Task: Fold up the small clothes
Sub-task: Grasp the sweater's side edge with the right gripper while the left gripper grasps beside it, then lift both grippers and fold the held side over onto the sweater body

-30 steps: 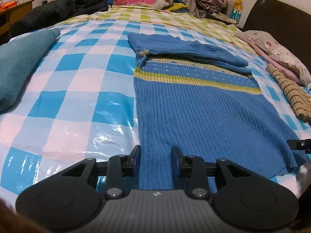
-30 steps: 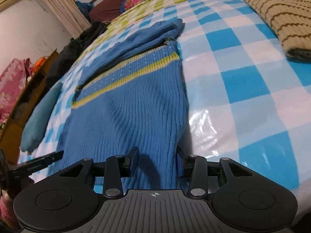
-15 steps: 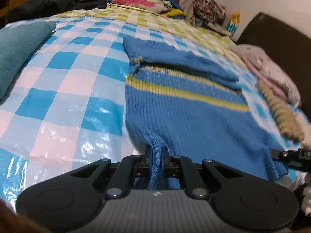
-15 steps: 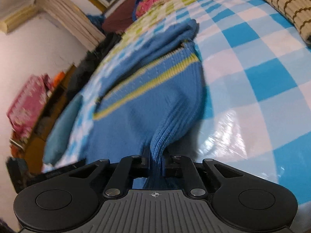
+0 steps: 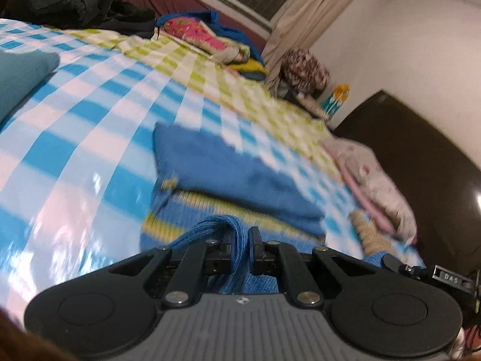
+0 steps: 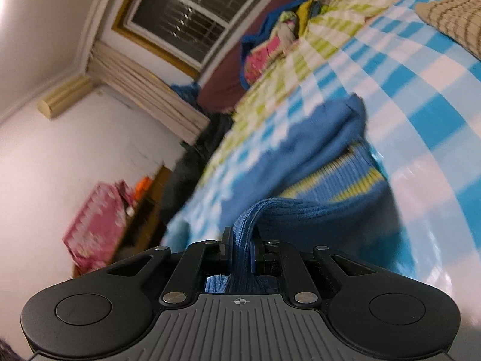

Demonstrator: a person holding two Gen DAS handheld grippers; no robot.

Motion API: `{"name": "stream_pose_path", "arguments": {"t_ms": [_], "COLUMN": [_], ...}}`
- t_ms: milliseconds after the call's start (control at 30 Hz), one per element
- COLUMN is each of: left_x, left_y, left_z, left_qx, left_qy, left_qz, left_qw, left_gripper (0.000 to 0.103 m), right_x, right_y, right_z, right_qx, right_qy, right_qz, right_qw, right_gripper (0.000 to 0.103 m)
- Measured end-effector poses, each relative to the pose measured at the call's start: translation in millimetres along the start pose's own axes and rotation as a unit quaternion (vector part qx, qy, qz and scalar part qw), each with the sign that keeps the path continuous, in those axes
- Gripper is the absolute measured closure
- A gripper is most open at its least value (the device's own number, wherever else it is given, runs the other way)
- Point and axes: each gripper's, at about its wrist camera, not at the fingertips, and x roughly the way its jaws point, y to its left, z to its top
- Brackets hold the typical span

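Note:
A blue knit sweater [image 5: 240, 177] with yellow-green stripes lies on the blue-and-white checked bed cover [image 5: 90, 138], its sleeves folded across the top. My left gripper [image 5: 240, 245] is shut on the sweater's bottom hem and holds it lifted over the body. My right gripper [image 6: 240, 245] is shut on the hem of the same sweater [image 6: 324, 180] at the other corner, also raised. The right gripper's tip shows at the right edge of the left wrist view [image 5: 421, 269]. Both views are blurred by motion.
A teal folded cloth [image 5: 21, 75] lies at the left. A striped beige knit [image 6: 451, 15] and a pale floral garment [image 5: 381, 186] lie at the right. Piled clothes [image 5: 207, 36] sit at the far end, with a dark headboard [image 5: 421, 162] at the right.
Both grippers closed on the sweater's bottom hem, then lifted it and carried it forward over the body toward the folded sleeves. Both cameras have tilted upward.

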Motion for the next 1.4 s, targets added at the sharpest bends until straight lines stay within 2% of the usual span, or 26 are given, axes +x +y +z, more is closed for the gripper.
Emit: {"name": "stream_pose_path", "arguments": {"t_ms": [133, 333, 600, 733, 967, 1033, 1100, 1233, 1400], "left_x": [17.9, 59.7, 121.8, 136.9, 140.9, 139.3, 133.6, 115.5, 86.7], "left_y": [2.9, 13.1, 38.4, 46.7, 51.6, 50.9, 47.2, 37.3, 33.7], "left_z": [25.2, 60.3, 86.7, 92.0, 94.5, 93.3, 92.2, 92.9, 84.8], "left_qx": [-0.002, -0.005, -0.030, -0.053, -0.077, -0.076, -0.062, -0.031, 0.002], "left_qy": [-0.022, -0.039, -0.033, -0.020, -0.026, -0.027, -0.040, -0.075, -0.087], "left_qz": [-0.001, 0.008, 0.036, 0.046, 0.053, 0.055, 0.061, 0.065, 0.066], "left_qw": [0.9998, 0.9992, 0.9984, 0.9974, 0.9952, 0.9952, 0.9954, 0.9945, 0.9940], "left_gripper": [0.089, 0.089, 0.089, 0.088, 0.088, 0.088, 0.087, 0.078, 0.078], "right_x": [21.0, 64.2, 113.4, 133.5, 148.0, 146.1, 143.1, 132.0, 125.0], "right_y": [0.3, -14.2, -48.3, -65.8, -75.5, -74.2, -70.5, -60.4, -37.9], "right_z": [27.7, 69.1, 104.5, 112.9, 115.6, 114.8, 114.0, 112.3, 97.8], "right_qx": [0.010, 0.030, 0.072, 0.093, 0.107, 0.099, 0.081, 0.043, -0.052], "right_qy": [-0.026, -0.053, -0.075, -0.074, -0.052, -0.052, -0.051, -0.052, -0.031], "right_qz": [0.019, 0.009, -0.029, -0.049, -0.051, -0.054, -0.057, -0.054, -0.064], "right_qw": [0.999, 0.998, 0.994, 0.992, 0.992, 0.992, 0.994, 0.996, 0.996], "right_gripper": [0.093, 0.093, 0.093, 0.092, 0.085, 0.073, 0.069, 0.063, 0.063]}}
